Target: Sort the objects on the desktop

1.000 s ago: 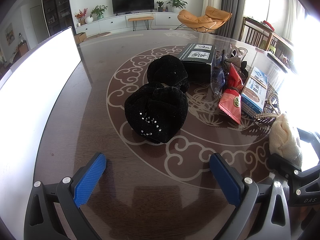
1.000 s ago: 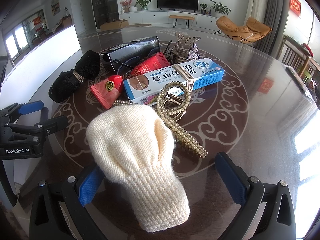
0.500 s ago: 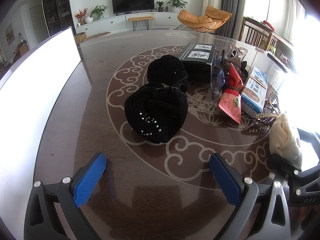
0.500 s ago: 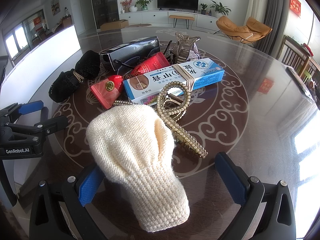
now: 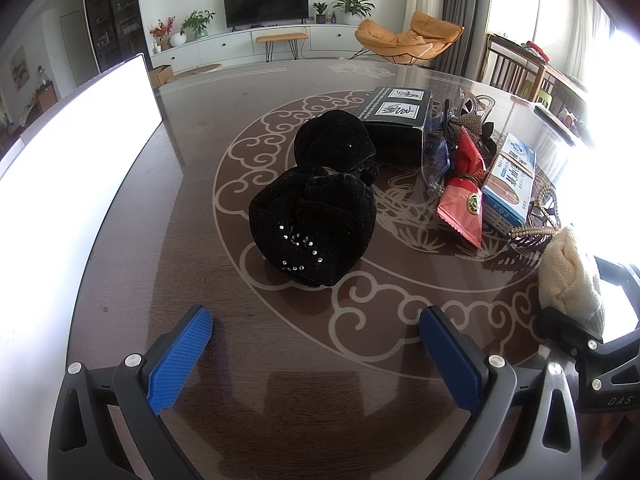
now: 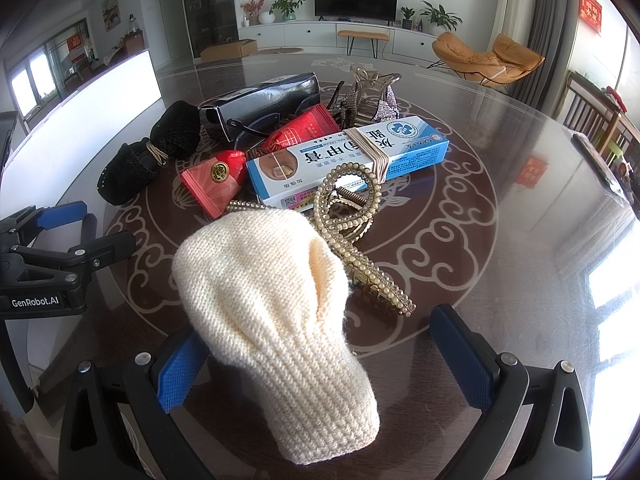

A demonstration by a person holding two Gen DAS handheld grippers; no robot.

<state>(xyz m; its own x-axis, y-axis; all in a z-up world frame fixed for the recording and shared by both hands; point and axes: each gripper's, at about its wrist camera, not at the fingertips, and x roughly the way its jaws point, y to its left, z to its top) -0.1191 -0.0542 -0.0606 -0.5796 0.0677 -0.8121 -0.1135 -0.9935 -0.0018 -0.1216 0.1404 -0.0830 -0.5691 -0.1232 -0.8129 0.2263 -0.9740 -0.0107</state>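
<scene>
**Here, both grippers wide open at the near edge of the clutter**

Nearest the right wrist camera, the right gripper (image 6: pixel 320 356) stands with its blue pads far apart and grips nothing. A cream knitted piece (image 6: pixel 276 320) lies on the table between them, close to the left pad; whether it touches that pad cannot be told. Just beyond its far right edge lies a pearl hair claw (image 6: pixel 352 224), tilted and touching the knit. Farther on sits a blue-and-white medicine box (image 6: pixel 348 156) banded with rubber bands, with two red packets (image 6: pixel 216 180) at its left. Behind those are a black glossy box (image 6: pixel 264 100), a pair of glasses and a rhinestone clip (image 6: pixel 372 96). At the far left lies a black fabric bundle (image 6: pixel 148 160) tied in the middle.

In the left wrist view, the left gripper (image 5: pixel 316 348) is equally spread and empty above the dark patterned table (image 5: pixel 280 360). Ahead of it, well apart, rests the black fabric bundle (image 5: pixel 316 220), sequins showing on its near lobe. The white panel (image 5: pixel 68 168) fills the left side. The red packets (image 5: pixel 460 212) and medicine box (image 5: pixel 508 184) lie to the right.
</scene>
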